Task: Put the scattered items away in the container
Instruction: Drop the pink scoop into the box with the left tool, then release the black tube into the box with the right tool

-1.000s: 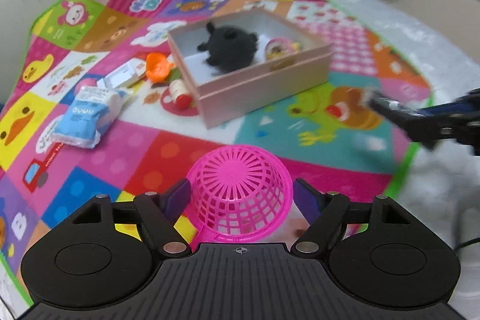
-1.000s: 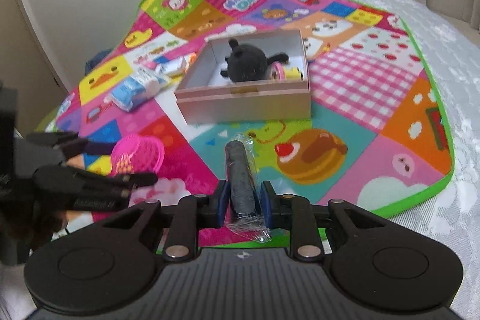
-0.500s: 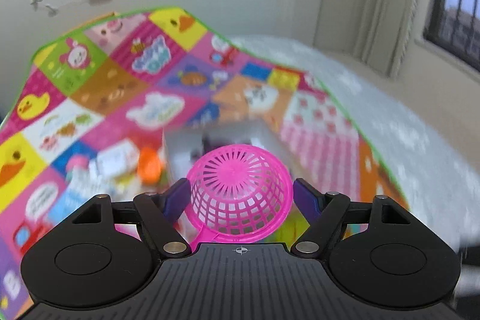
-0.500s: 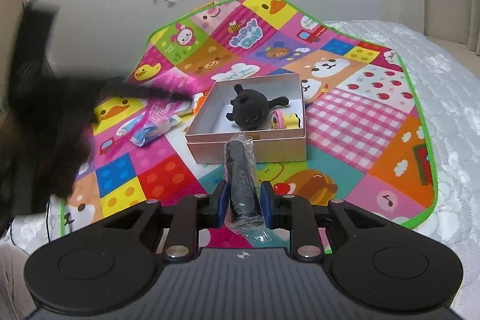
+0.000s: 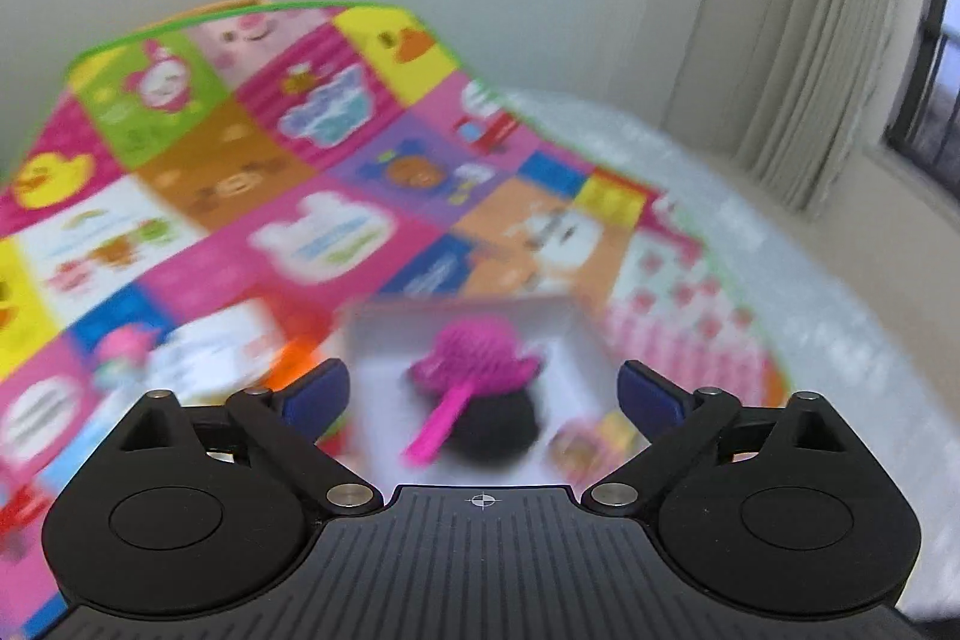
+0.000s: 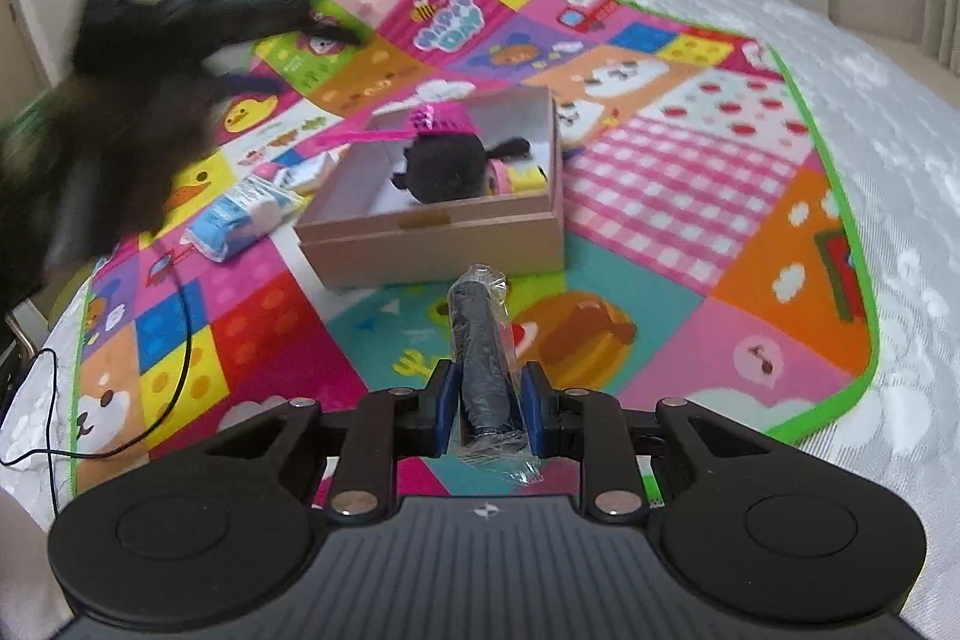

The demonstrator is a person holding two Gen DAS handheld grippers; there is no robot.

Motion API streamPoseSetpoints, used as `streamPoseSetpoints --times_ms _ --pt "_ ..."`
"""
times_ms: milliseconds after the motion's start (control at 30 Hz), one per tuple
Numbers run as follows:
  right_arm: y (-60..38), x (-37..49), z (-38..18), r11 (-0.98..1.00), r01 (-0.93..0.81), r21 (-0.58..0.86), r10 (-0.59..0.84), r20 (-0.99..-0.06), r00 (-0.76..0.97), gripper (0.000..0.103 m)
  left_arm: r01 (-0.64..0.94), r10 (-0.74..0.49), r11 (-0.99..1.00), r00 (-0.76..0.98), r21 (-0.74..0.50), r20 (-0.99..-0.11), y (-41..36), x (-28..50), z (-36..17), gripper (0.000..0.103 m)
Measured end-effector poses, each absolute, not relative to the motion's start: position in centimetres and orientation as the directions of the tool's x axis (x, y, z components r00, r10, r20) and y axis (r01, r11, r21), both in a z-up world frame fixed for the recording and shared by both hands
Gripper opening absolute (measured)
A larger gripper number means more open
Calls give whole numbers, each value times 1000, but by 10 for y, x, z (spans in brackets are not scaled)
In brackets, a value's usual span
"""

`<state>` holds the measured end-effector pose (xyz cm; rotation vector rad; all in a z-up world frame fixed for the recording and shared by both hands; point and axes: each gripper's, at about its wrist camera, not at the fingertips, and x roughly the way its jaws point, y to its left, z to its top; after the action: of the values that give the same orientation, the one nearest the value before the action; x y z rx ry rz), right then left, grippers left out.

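Left claw (image 5: pixel 483 394) opening wide, nothing between pads; pink strainer (image 5: pixel 474 361) atop black plush (image 5: pixel 495 424) inside box (image 5: pixel 576 334), twelve o'clock. Could roll out.

Right claw (image 6: pixel 485 403) pinches wrapped dark roll (image 6: pixel 480 340); box (image 6: pixel 438 244) at twelve o'clock. Left claw (image 6: pixel 198 10) overhead risks collision.
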<state>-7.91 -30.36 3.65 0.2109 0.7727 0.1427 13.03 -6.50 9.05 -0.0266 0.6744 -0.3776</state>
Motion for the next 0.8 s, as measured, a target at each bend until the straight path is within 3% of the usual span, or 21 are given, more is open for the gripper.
streamPoseSetpoints --times_ms 100,267,600,700,800 --pt "-305 -80 31 959 -44 279 231 -685 691 22 261 -224 965 734 -38 -642 -47 76 80 102" --pt "-292 -77 32 947 -51 316 269 -701 660 22 183 -176 981 697 -64 -696 -8 23 54 103" --pt "-278 37 103 948 16 319 193 -612 767 23 13 -28 999 778 -29 -627 40 43 30 103" --pt "-271 82 105 965 74 250 100 -617 781 38 -48 -8 996 778 -71 -628 57 55 29 103" --pt "-254 105 106 982 100 158 25 -641 767 39 -90 33 994 795 -65 -606 68 61 35 103"
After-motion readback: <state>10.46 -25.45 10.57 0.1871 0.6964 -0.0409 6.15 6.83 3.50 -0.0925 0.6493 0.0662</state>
